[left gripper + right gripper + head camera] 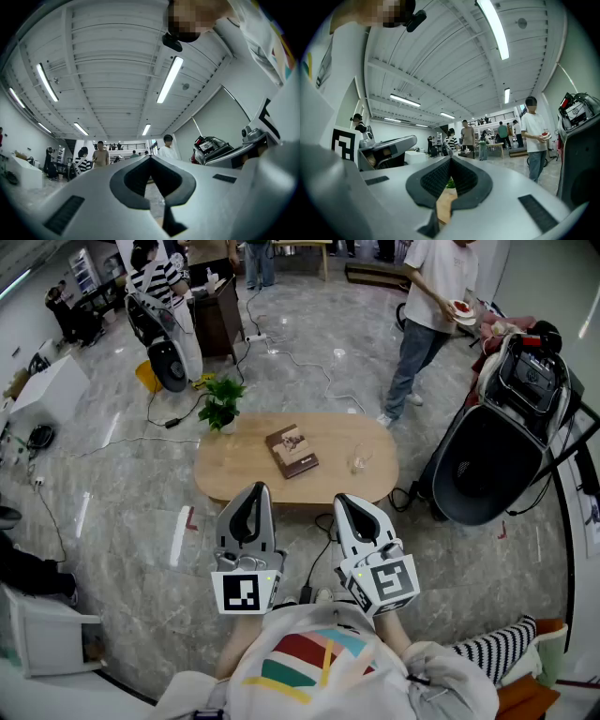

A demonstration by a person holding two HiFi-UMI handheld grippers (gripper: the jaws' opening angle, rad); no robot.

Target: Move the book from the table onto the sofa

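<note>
Person's white top with coloured stripes [300, 662] fills the bottom centre of the head view, nearest the camera. Just above it are both hand-held grippers, side by side and apart, pointing toward the top of the frame. Left gripper [255, 495] is at lower centre-left with its marker cube toward the camera; its own view shows the jaws together at the tips, nothing between them. Right gripper [347, 507] is at lower centre-right, jaws likewise closed and empty; the tan tabletop and a bit of green plant show through the gap behind the tips. Oval wooden table [234, 474] sits mid-frame, its near edge just above the gripper tips in the picture. Book [292, 451], brown cover, lies flat at the table's centre, turned at a slant. It is higher in the frame than both grippers, roughly between their two lines, well apart from either and touched by neither. A small clear item [359, 462] is right of the book, and a potted plant [221, 401] is at the table's upper-left end. A standing person [427, 315] is upper right, a black-shelled machine [492, 456] at right, and a striped cushion [506, 648] lower right.
</note>
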